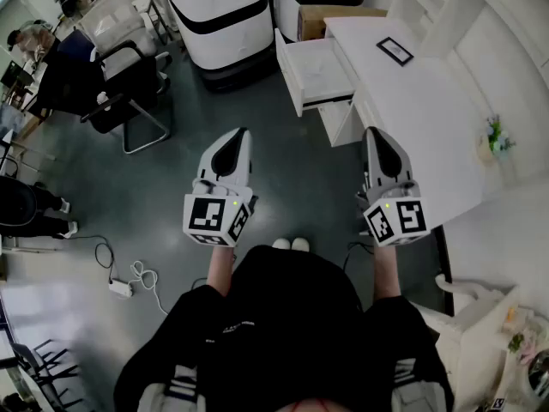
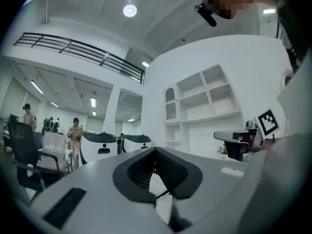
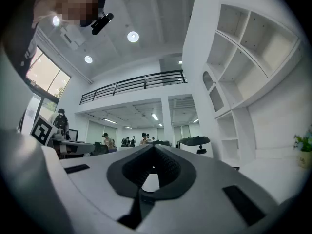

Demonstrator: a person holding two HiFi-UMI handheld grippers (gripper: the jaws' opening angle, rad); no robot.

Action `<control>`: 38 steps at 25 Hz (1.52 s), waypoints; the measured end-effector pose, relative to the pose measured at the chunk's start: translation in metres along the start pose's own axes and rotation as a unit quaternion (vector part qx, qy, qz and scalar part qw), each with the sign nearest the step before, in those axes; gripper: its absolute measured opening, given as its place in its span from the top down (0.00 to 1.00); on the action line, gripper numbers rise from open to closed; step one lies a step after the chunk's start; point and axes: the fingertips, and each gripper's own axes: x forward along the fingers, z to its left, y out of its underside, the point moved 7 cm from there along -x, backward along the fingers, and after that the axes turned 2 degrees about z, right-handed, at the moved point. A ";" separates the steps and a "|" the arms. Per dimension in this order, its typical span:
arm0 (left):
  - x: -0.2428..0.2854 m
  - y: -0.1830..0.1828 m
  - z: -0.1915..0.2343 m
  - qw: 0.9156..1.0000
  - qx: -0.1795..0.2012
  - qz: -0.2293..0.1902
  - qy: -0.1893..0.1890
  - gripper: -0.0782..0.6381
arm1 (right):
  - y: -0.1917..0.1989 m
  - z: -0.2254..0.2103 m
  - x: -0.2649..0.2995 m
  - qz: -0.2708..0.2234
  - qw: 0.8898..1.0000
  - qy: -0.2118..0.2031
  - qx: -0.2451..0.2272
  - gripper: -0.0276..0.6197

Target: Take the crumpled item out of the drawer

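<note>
Black-and-white square markers [image 1: 208,215] on left hand-held gripper [image 1: 240,133] and right hand-held gripper [image 1: 371,131]

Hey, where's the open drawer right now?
In the head view, the open drawer sticks out from the left side of the white desk, upper right of the picture, ahead of the right gripper and near a white machine.

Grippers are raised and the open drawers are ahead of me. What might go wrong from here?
1. The left gripper and right gripper are both shut and empty; reaching in like that would likely just push the item.
2. The upper drawer and lower drawer both stand open and no crumpled item shows from here, so you may try the wrong one.
</note>
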 end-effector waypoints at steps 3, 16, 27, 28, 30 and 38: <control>0.002 0.000 -0.005 1.000 -0.002 0.001 0.001 0.89 | 0.000 -0.003 -0.002 0.001 1.000 0.000 0.000 0.97; 0.009 0.009 -0.035 1.000 -0.004 0.017 -0.001 0.89 | 0.009 -0.029 -0.004 0.007 1.000 -0.011 0.021 0.97; 0.051 0.022 -0.030 0.999 -0.009 0.045 0.001 0.89 | 0.030 -0.054 0.026 0.028 0.998 -0.021 0.044 0.97; 0.058 0.024 -0.029 0.999 -0.010 0.047 0.004 0.89 | 0.033 -0.058 0.030 0.030 0.998 -0.019 0.046 0.97; 0.072 0.028 -0.025 0.999 -0.012 0.051 0.009 0.89 | 0.038 -0.066 0.040 0.035 0.998 -0.014 0.049 0.97; 0.144 0.037 0.010 0.998 -0.025 0.052 0.023 0.89 | 0.050 -0.097 0.107 0.044 0.998 -0.005 0.050 0.97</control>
